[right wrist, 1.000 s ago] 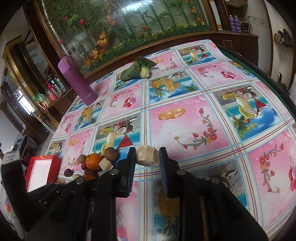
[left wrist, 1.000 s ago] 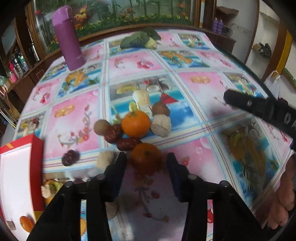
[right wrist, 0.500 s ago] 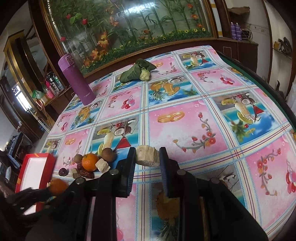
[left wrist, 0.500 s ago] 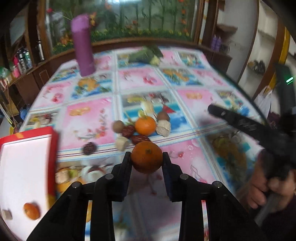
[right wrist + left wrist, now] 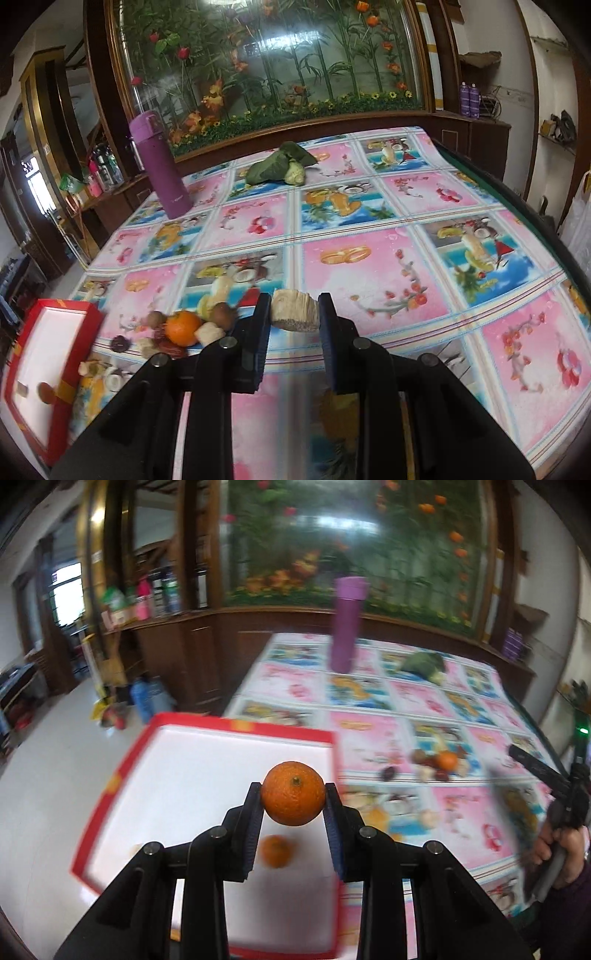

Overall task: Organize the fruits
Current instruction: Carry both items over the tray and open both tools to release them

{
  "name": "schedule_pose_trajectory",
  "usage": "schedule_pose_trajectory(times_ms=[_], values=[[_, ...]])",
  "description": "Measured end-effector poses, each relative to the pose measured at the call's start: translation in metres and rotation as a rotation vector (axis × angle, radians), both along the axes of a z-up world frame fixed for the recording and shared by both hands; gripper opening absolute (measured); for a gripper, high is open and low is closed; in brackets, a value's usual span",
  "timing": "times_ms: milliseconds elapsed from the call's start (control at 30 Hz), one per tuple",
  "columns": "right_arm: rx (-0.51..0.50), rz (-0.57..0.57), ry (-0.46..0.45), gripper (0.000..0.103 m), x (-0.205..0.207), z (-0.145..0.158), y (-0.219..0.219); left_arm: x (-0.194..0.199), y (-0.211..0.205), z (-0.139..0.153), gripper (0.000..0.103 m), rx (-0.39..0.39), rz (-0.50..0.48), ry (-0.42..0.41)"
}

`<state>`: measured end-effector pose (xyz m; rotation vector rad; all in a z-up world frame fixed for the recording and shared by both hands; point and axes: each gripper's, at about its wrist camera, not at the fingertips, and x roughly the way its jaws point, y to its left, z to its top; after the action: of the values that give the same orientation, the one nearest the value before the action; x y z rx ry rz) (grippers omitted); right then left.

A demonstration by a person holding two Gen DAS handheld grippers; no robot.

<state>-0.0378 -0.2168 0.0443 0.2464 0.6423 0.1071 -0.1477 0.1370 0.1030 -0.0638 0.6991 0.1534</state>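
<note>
- Left gripper (image 5: pixel 293 805) clamps an orange (image 5: pixel 293 798) between its pads, raised over the red-rimmed tray (image 5: pixel 207 738); a second orange (image 5: pixel 276 850) lies inside.
- Right gripper (image 5: pixel 294 314) pinches a pale chunk (image 5: pixel 294 315) above the tablecloth (image 5: pixel 369 229).
- Farther off, the fruit pile (image 5: pixel 181 328).
- No writing is legible.

We can read no text anywhere; small pale lettering low on the purple flask (image 5: pixel 162 166) is too blurred.

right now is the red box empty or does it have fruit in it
Not empty. An orange fruit lies on the white floor of the red box, below the orange that the left gripper holds.
</note>
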Motion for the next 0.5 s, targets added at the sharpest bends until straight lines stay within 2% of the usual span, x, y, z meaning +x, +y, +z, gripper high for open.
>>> schedule_pose_trajectory(times_ms=[133, 333, 500], values=[[0.076, 0.115, 0.014, 0.027, -0.012, 0.006, 0.045, -0.006, 0.027, -0.008, 0.032, -0.003, 0.058, 0.007], [0.069, 0.39, 0.025, 0.027, -0.024, 0.03, 0.155, -0.006, 0.061, -0.014, 0.032, -0.001, 0.105, 0.013], [0.051, 0.545, 0.077, 0.028, -0.023, 0.039, 0.241, 0.007, 0.088, -0.021, 0.032, 0.0, 0.132, 0.035]])
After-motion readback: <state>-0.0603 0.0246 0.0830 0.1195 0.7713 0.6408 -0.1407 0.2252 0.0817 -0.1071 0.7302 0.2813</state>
